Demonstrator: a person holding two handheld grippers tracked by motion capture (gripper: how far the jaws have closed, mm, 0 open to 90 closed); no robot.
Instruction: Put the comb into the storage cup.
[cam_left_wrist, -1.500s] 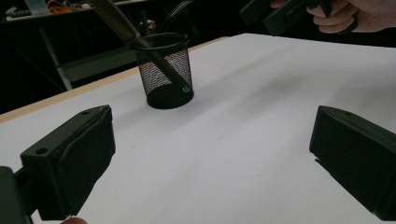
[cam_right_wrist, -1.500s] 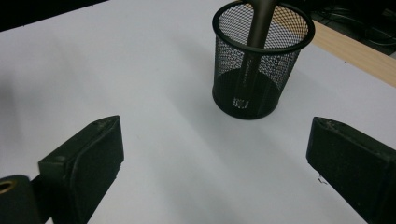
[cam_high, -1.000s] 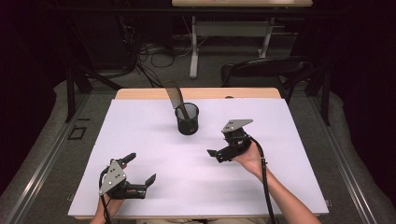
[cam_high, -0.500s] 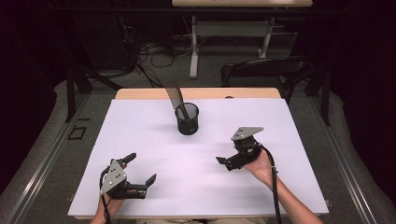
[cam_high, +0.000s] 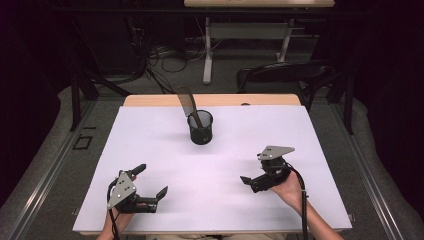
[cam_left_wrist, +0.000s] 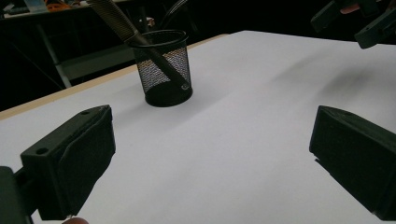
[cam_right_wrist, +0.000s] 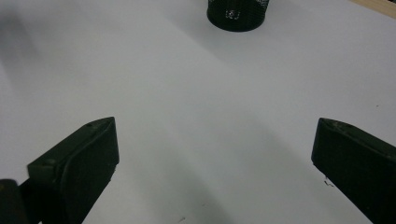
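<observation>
A black mesh cup (cam_high: 201, 128) stands on the white table (cam_high: 150, 140), a little behind its middle. A long brown tool with a flat ribbed end (cam_high: 186, 102) leans out of it toward the back left. My left gripper (cam_high: 151, 180) rests open near the front left edge with nothing between its jaws. Its own view has the cup (cam_left_wrist: 163, 70) and the tool (cam_left_wrist: 112, 18) ahead. My right gripper (cam_high: 253, 169) is open and empty at the front right, pointing left. From there the cup's base (cam_right_wrist: 238, 11) sits at the top edge.
A wooden strip (cam_high: 215, 100) edges the table's far side. Behind it are a dark chair (cam_high: 280, 75), a desk's legs and cables on the floor. In the left gripper view, the right gripper (cam_left_wrist: 359, 18) shows at the top right.
My right gripper has drawn back from beside the cup toward the front right of the table, its jaws open throughout. The left gripper has stayed put.
</observation>
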